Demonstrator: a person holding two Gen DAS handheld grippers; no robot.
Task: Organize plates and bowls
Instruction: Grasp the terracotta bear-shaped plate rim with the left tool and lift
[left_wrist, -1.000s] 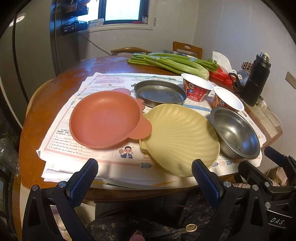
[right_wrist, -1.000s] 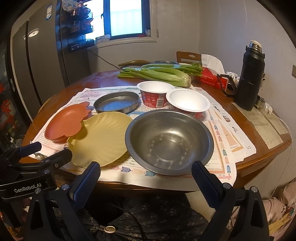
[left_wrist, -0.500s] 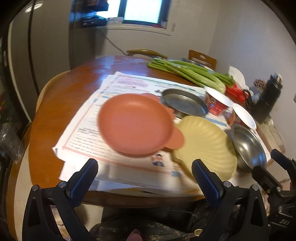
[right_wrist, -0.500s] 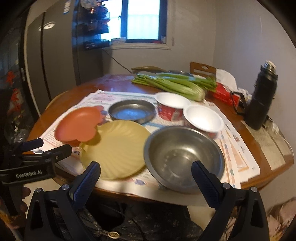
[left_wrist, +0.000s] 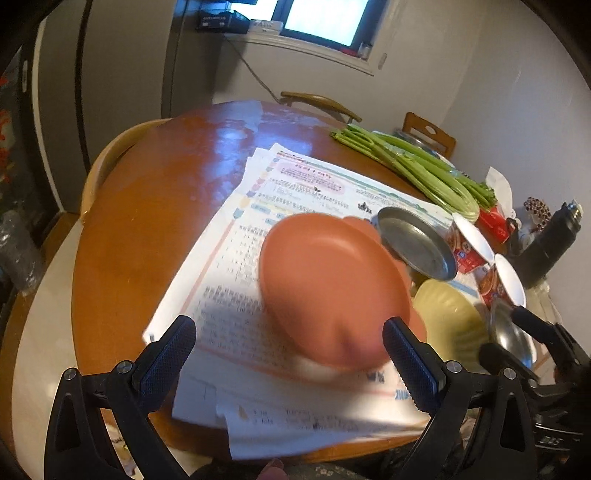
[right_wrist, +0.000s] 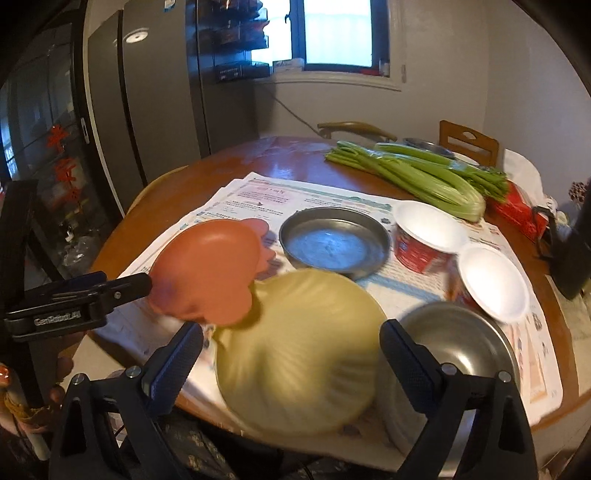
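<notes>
An orange-red plate (left_wrist: 332, 288) lies on newspapers, partly over a pale yellow shell-shaped plate (right_wrist: 299, 362). A flat steel dish (right_wrist: 334, 243) sits behind them and a deep steel bowl (right_wrist: 458, 350) to the right. Two red paper bowls with white insides (right_wrist: 428, 232) (right_wrist: 493, 282) stand further right. My left gripper (left_wrist: 290, 363) is open at the near edge of the orange-red plate, which also shows in the right wrist view (right_wrist: 207, 273). My right gripper (right_wrist: 291, 363) is open over the near part of the yellow plate. Both hold nothing.
Newspapers (left_wrist: 258, 258) cover the near part of the round wooden table (left_wrist: 155, 206). Celery stalks (right_wrist: 413, 173), a red packet (right_wrist: 521, 210) and a black flask (left_wrist: 550, 243) lie at the back right. Chairs (right_wrist: 469, 142) stand behind the table.
Both grippers have swung left and moved closer to the table. The left one now faces the orange-red plate, the right one the yellow plate. The dishes have not moved.
</notes>
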